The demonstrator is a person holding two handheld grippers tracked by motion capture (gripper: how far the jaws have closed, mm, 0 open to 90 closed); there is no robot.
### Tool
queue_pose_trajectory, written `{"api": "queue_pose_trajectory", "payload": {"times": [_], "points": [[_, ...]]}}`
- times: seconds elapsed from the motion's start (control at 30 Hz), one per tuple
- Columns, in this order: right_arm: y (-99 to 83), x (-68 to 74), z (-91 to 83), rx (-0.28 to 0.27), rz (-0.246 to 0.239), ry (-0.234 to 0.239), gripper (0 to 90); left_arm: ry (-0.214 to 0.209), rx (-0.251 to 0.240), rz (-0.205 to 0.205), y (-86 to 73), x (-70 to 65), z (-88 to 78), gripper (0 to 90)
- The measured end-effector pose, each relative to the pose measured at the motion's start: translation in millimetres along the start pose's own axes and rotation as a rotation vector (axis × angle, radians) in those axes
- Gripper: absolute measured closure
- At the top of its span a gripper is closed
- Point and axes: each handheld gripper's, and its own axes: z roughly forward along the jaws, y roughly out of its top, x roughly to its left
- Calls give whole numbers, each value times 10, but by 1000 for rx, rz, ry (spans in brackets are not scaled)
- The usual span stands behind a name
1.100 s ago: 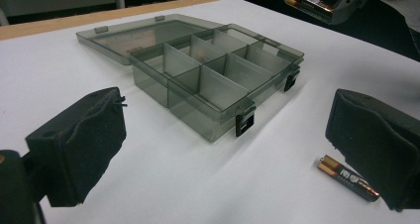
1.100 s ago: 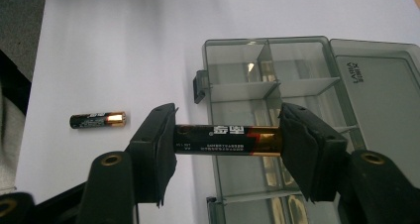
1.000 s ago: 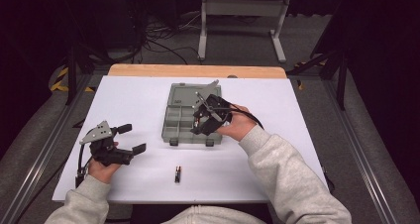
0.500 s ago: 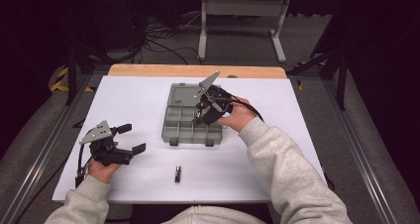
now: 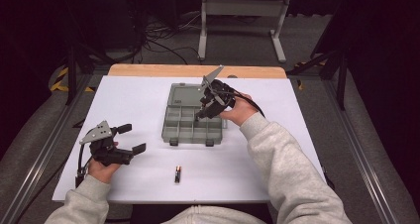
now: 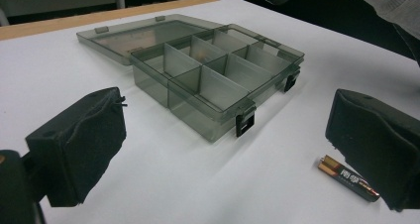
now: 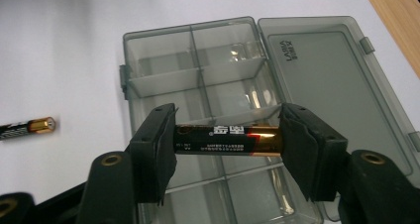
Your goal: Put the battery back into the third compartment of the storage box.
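Two handheld grippers work around a smoky grey compartment box (image 5: 192, 119) lying open on a white table (image 5: 138, 95), its lid flat on the far side. Above the box's right part, the right gripper (image 7: 228, 140) clamps a black and gold battery (image 7: 228, 139) end to end between its jaws. Well to the box's near left, the left gripper (image 5: 130, 138) hovers with jaws spread wide. A second battery (image 5: 177, 174) lies on the table just in front of the box.
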Motion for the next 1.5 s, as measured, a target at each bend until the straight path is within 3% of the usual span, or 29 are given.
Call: {"api": "queue_pose_trajectory", "payload": {"times": [0.6,1.5], "points": [[-93,-254,169,20,14,-32,411,2,1,1,-3,7,-2,26],[-177,-314,526,87,7,10,411,0,-2,-1,-3,5,-4,26]]}}
